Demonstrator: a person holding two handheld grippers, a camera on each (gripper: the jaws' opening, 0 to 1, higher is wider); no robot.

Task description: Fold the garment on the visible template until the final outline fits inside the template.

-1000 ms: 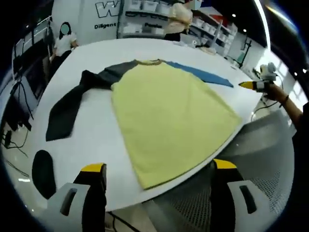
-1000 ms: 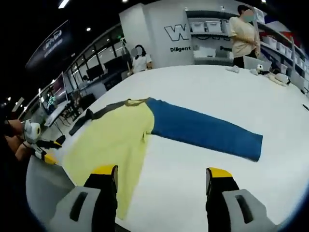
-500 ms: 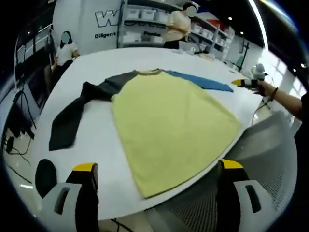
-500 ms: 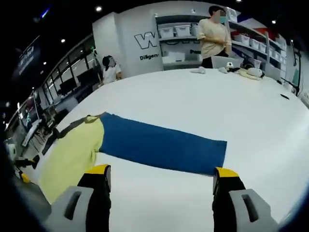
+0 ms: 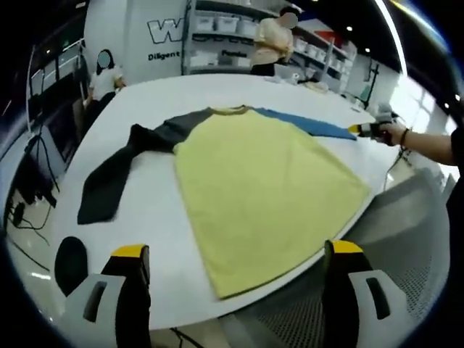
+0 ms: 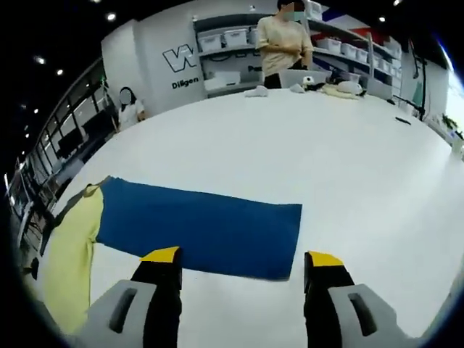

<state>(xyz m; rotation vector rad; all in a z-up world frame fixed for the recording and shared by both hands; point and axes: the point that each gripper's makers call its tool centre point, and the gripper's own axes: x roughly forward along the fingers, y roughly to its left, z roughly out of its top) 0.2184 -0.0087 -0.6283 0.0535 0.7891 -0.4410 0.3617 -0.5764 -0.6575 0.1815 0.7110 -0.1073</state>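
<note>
A large round white table carries a flat yellow T-shirt; its dark grey sleeve appears in the left gripper view, its blue sleeve (spread straight) in the right. Left gripper and right gripper hover spread, empty.

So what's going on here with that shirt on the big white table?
A person is holding a two-jaw gripper in each hand over a white table where a shirt lies spread flat: yellow body, one dark grey sleeve and one blue sleeve stretched out to the sides. Nothing is folded yet. The right gripper hovers open just before the blue sleeve's near edge, and the left gripper hangs open off the table's edge near the yellow hem. Neither touches the cloth.
</note>
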